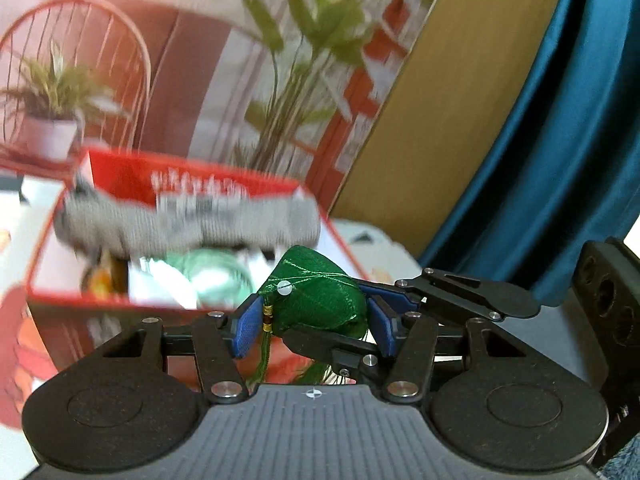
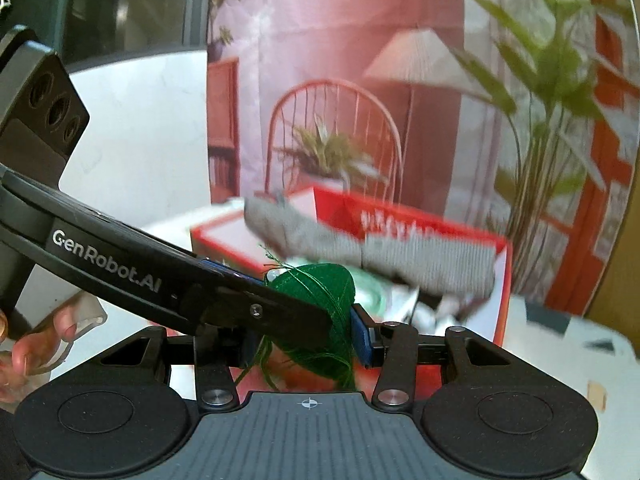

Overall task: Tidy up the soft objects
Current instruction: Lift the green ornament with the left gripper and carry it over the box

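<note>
A green satin sachet [image 1: 316,294] with a white bead and a green tassel is held in the air between both grippers. My left gripper [image 1: 314,320] has its blue pads [image 1: 246,330] pressed on the sachet's sides. My right gripper [image 2: 304,332] also clamps the sachet [image 2: 320,300], and the left gripper's black finger [image 2: 256,308] crosses in front of it. Behind stands a red box [image 1: 52,256] with a grey knitted cloth [image 1: 188,224] draped across its top and pale soft items inside.
The red box [image 2: 502,312] sits on a white table [image 2: 560,344]. A printed backdrop with a chair and plants stands behind. A wooden panel [image 1: 448,100] and a blue curtain [image 1: 560,140] are at the right. A person's fingers [image 2: 24,352] show at the left edge.
</note>
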Action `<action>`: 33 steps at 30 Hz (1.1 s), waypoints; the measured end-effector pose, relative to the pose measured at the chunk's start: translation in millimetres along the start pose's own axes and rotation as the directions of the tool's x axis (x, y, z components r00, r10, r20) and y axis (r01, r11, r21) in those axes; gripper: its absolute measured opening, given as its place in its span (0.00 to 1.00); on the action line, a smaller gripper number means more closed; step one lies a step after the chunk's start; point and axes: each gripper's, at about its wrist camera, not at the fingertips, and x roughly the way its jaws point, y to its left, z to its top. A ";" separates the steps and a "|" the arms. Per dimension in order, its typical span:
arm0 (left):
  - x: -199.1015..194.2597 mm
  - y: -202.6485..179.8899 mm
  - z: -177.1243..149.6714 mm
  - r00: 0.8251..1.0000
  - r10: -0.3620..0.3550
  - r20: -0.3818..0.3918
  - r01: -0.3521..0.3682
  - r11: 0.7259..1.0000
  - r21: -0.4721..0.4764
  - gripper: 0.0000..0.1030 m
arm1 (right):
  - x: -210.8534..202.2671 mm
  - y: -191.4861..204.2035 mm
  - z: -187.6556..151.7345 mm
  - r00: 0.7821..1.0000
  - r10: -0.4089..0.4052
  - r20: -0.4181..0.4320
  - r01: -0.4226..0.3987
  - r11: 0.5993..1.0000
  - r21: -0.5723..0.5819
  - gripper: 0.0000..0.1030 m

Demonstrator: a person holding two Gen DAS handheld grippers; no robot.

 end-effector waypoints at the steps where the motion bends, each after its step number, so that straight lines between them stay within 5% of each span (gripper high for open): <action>1: -2.7 -0.6 6.8 1.000 0.001 0.016 -0.001 1.000 0.000 0.57 | -0.9 -1.3 8.9 1.000 0.003 0.012 -0.003 1.000 -0.008 0.41; 17: -29.7 -7.1 118.1 0.973 0.065 0.221 -0.094 0.988 0.126 0.57 | 35.2 -9.3 136.5 0.976 -0.025 0.216 0.056 0.989 -0.139 0.41; 33: 41.0 42.6 72.3 0.997 0.083 0.008 -0.083 0.996 0.023 0.57 | 93.3 -24.3 69.3 0.997 -0.039 0.067 0.044 0.997 -0.069 0.41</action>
